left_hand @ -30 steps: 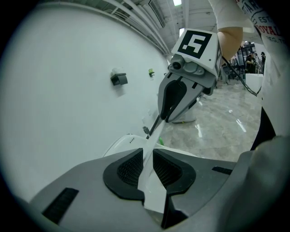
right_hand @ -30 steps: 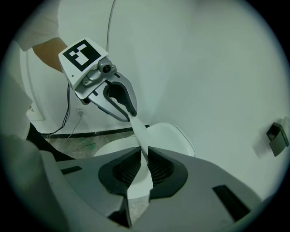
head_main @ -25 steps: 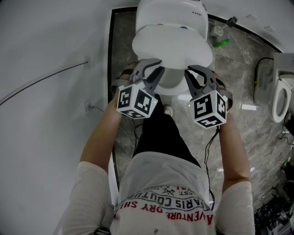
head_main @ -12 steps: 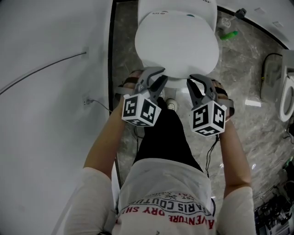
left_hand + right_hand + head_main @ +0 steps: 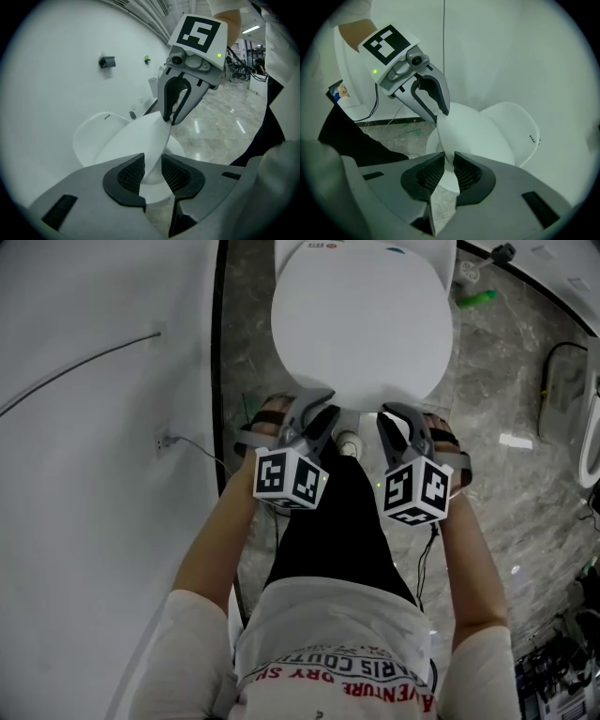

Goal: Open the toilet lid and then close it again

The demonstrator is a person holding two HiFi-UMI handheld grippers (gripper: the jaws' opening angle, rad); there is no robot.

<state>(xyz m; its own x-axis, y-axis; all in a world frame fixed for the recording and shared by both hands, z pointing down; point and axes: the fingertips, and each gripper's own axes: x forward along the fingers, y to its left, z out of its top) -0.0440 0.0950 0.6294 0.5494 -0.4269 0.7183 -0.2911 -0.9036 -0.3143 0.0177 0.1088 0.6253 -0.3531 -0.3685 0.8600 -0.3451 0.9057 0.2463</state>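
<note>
Toilet lid (image 5: 361, 324): a broad white oval that lies low over its bowl, up against a pale wall (image 5: 94, 474) on the left and ringed by grey marble floor (image 5: 506, 381) on the right. From the head view it looks almost flat. The two gripper views show it tilted, with its front edge still raised a little off the white toilet (image 5: 518, 126) beneath.

The person stands just in front of the bowl in a white printed shirt (image 5: 328, 634), both forearms reaching down to the lid's near rim.

The left tongs (image 5: 151, 169) straddle that front edge at the person's left. Their jaws have just been opening, so the rim runs between the ribbed pads with a gap showing on one side, and they do not press it. The right tongs (image 5: 449, 169) sit close beside them on the same rim, their pads drawn in tight on the thin edge and clamping it.

Each carries a black-and-white marker cube (image 5: 291, 477) at its back end.

A thin cable (image 5: 84, 371) trails across the wall, and a small green thing (image 5: 473, 298) lies on the floor beside the toilet's rear.
</note>
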